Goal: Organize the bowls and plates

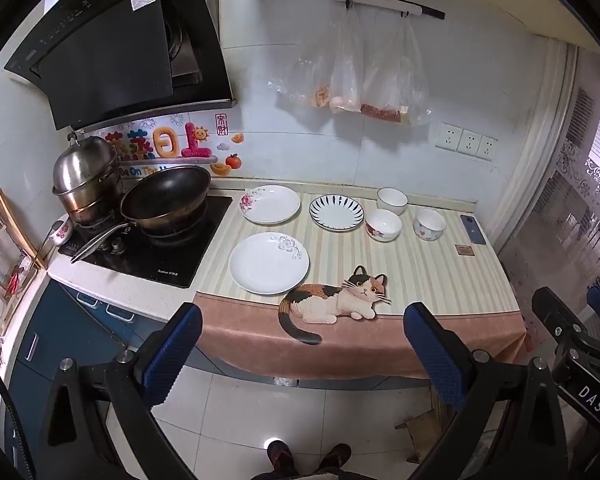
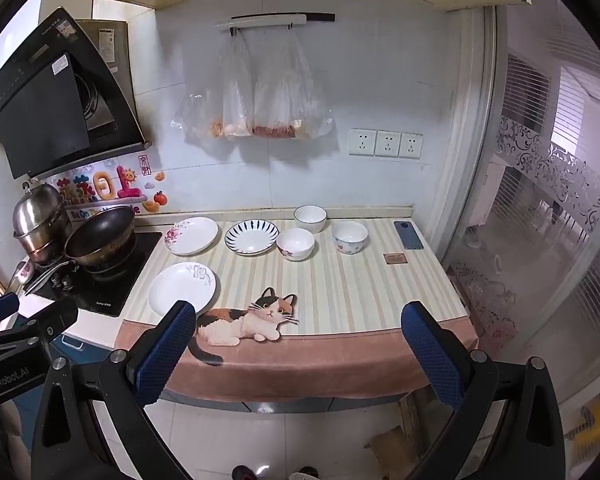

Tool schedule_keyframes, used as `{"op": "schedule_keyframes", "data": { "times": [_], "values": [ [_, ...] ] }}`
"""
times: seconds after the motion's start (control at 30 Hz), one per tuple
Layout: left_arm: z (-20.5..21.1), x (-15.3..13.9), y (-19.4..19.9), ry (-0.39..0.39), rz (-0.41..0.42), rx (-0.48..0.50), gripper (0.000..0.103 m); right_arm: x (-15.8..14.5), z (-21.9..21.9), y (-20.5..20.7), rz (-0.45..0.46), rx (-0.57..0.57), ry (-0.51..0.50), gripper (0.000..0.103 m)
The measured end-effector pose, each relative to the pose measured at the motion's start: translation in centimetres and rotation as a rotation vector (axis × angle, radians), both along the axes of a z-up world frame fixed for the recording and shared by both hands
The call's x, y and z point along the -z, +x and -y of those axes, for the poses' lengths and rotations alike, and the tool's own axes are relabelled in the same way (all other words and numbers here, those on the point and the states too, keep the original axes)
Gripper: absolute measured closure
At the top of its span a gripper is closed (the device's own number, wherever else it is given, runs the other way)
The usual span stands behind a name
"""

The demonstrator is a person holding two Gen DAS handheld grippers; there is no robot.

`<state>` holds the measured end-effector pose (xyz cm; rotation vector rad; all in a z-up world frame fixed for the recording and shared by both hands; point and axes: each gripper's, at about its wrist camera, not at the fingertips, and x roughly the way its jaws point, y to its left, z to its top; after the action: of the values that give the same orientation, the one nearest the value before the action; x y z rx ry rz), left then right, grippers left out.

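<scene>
Both tools, the left tool [image 1: 302, 344] and the right tool [image 2: 298, 344], hung wide apart and held nothing. The near plate [image 1: 269, 262] lay flat on the counter [image 1: 420, 276], so a tool might slip and push it off.

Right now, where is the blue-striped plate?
In both views, the blue-striped plate sits toward the counter's back, between the pink-flowered plate and the floral bowl.

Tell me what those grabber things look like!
Each one is a black frame with round silver bolts and two fingers padded in bumpy blue rubber. The left gripper and the right gripper match. White letters are printed on their black bodies. Dark shoes peek in at the bottom.
</scene>
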<state>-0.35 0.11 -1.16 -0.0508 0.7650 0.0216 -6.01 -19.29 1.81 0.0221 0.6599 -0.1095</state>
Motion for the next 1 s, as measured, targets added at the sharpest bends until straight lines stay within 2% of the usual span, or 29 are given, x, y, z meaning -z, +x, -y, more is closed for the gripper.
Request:
{"op": "schedule_keyframes", "data": {
  "times": [0.87, 1.0],
  "values": [
    [0.1, 0.2, 0.3, 0.001, -0.011, 0.003, 0.0, 0.4, -0.1, 0.5, -0.002, 0.002, -0.005, 0.0],
    [-0.9, 0.7, 0.4, -0.004, -0.017, 0.004, 0.0, 0.5, -0.2, 0.5, -0.006, 0.0, -0.005, 0.0]
  ]
}}
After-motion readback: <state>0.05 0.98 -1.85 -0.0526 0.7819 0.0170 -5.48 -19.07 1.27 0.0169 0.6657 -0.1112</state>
